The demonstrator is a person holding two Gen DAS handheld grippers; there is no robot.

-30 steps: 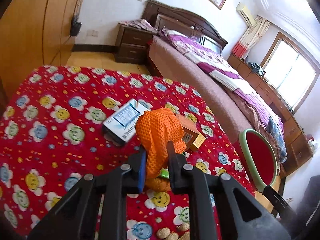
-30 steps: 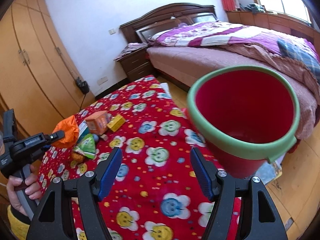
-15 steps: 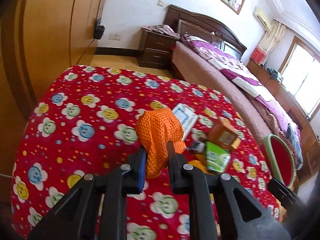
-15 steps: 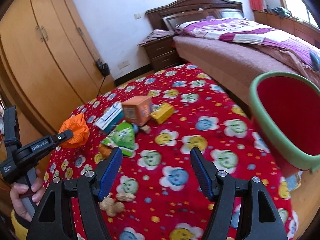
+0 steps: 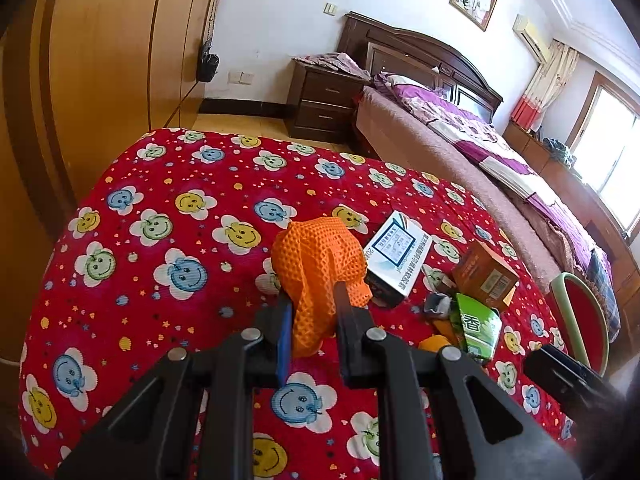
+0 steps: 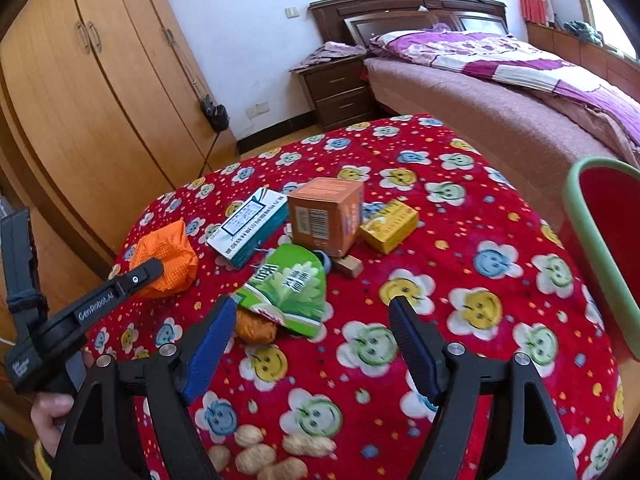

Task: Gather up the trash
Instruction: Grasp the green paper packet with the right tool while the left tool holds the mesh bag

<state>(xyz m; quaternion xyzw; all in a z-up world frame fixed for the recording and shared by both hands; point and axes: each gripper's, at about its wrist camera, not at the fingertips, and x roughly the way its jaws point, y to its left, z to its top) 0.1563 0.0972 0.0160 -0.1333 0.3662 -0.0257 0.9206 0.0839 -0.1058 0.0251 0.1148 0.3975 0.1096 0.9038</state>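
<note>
Jaws of the left gripper (image 5: pixel 312 312) stand narrow, pinching a crumpled orange mesh cloth (image 5: pixel 320 268) that bulges up above the fingertips at the centre of the left wrist frame. In the right wrist view the same gripper (image 6: pixel 150 270) enters from the lower left, held by a hand (image 6: pixel 48 420), with the cloth (image 6: pixel 168 258) at its tip above the red smiley-flower table cover (image 6: pixel 460 280).

Jaws of the right gripper (image 6: pixel 312 320) stand wide and have just been opening further; nothing sits between the pads, only bare cover. Just above its left finger (image 6: pixel 212 340) lies a green snack packet (image 6: pixel 288 284), its long axis running from lower left to upper right, partly covering an orange lump (image 6: pixel 256 328). Farther up the frame stands an orange carton (image 6: pixel 324 216), upright, barcode face toward the camera. A white and teal box (image 6: pixel 250 226) lies flat to its left, long axis slanting up to the right, and a yellow box (image 6: pixel 390 226) lies flat to its right. A small wooden block (image 6: pixel 348 266) lies just below the carton. Peanuts (image 6: pixel 272 452) cluster at the lower edge, between the gripper's arms. The red bin with a green rim (image 6: pixel 592 248) stands at the right edge of the frame, well apart from both grippers.
</note>
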